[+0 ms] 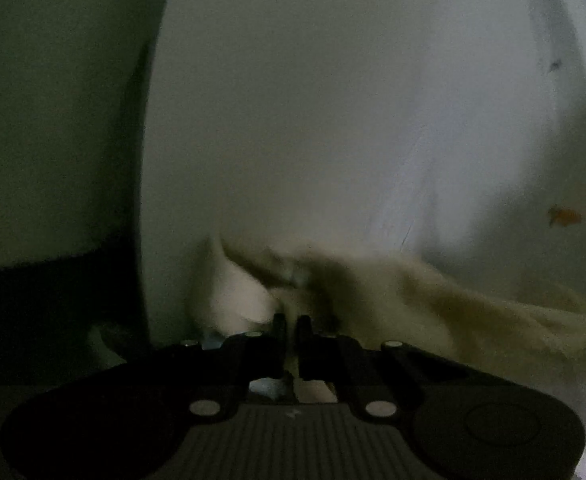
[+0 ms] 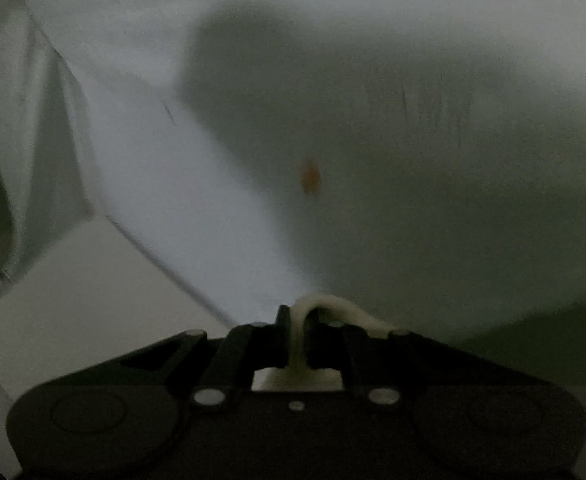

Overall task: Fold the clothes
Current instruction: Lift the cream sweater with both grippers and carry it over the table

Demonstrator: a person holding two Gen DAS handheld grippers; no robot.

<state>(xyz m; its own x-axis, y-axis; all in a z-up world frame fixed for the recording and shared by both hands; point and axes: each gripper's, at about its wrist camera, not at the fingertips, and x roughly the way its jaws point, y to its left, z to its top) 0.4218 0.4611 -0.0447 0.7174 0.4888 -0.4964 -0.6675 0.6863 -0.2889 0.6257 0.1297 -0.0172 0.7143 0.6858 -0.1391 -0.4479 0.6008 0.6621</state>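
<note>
While dim and blurred: both views.
Left gripper [image 1: 292, 322]: clamped on cream garment [image 1: 433, 300], trailing toward 3 o'clock.
Right gripper [image 2: 299, 316]: pinching cream hem [image 2: 333, 306], arcing toward 2 o'clock.

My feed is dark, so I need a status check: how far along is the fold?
Done: no finished fold shows. In hand: the left gripper is shut on the crumpled cream fabric garment, and the right gripper pinches a cream edge of it, both above the white surface. Left: seemingly the whole fold.
</note>
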